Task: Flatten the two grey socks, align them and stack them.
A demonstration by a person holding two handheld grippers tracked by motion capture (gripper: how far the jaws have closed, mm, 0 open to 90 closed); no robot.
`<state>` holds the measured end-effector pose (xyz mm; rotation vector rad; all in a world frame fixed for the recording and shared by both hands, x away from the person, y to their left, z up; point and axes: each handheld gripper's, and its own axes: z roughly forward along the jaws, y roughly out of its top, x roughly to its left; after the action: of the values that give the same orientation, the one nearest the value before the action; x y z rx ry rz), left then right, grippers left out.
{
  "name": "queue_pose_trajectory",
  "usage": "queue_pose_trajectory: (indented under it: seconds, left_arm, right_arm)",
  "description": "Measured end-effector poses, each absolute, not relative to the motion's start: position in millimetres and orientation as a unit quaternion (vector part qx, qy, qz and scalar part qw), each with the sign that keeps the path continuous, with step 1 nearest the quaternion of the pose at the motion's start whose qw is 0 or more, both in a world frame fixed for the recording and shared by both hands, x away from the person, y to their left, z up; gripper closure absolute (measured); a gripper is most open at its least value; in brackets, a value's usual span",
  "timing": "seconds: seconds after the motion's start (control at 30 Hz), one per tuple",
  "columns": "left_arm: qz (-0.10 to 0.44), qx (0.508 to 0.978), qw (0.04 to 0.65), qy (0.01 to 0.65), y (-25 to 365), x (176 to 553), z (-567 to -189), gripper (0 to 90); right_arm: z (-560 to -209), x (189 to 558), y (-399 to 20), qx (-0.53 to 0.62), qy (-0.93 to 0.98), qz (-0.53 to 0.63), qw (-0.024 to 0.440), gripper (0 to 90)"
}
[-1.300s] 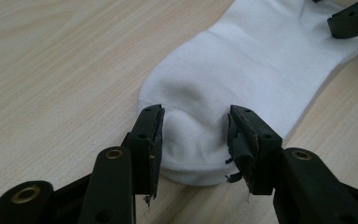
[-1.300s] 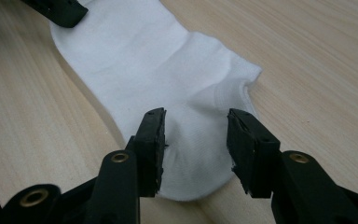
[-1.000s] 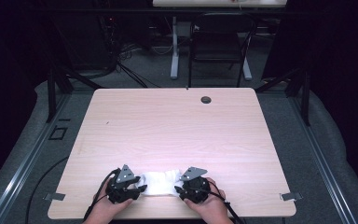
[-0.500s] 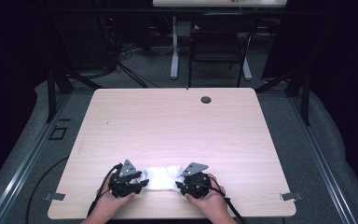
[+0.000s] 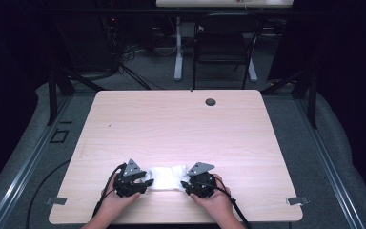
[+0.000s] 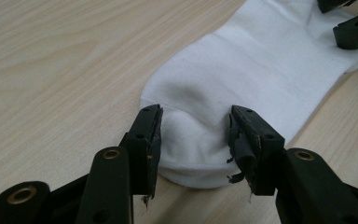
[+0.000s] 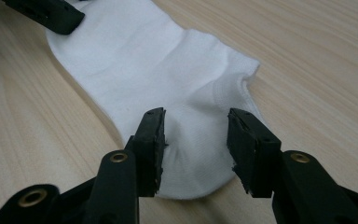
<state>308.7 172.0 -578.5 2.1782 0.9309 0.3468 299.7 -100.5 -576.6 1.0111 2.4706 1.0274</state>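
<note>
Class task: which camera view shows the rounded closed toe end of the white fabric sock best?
The left gripper view: the white fabric sock's rounded toe lies close up between that gripper's fingers. The right gripper view shows its opposite end; the high view shows a small bright strip.

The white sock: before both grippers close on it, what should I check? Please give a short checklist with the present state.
1. The white sock lies flat on the table: ok.
2. One sock end sits between the open jaws of the left gripper: ok.
3. The other end sits between the open jaws of the right gripper: ok.
4. Pads already press the fabric: not ok, a gap shows at each pad.
5. Pad of the left gripper intact: not ok, it looks torn.
6. Jaws would catch both sock layers: cannot tell.
</note>
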Motion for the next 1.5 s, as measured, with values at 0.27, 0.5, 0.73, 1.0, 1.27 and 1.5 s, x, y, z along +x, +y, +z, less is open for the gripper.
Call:
queue_pose_trajectory:
  seconds: [0.27, 0.5, 0.73, 1.0, 1.27, 1.5]
  left_arm:
    - [0.135, 0.847, 0.366, 0.362, 171, 311, -579, 53.4]
    - [0.135, 0.846, 0.367, 0.363, 171, 312, -579, 53.2]
    - [0.132, 0.845, 0.369, 0.365, 171, 313, -579, 52.6]
    - [0.131, 0.84, 0.376, 0.369, 171, 312, -577, 48.5]
    - [0.14, 0.835, 0.384, 0.369, 174, 311, -570, 45.2]
    - [0.146, 0.83, 0.391, 0.37, 180, 309, -565, 44.4]
  right_arm:
    - [-577, 302, -103, 0.352, 0.852, 0.359, 0.146, 56.3]
    - [-578, 303, -103, 0.352, 0.852, 0.359, 0.147, 55.7]
    - [-578, 304, -103, 0.351, 0.852, 0.359, 0.151, 54.5]
    - [-576, 303, -102, 0.349, 0.854, 0.354, 0.155, 53.6]
    - [-569, 299, -101, 0.343, 0.852, 0.36, 0.161, 51.6]
    - [-561, 293, -104, 0.335, 0.85, 0.365, 0.178, 48.8]
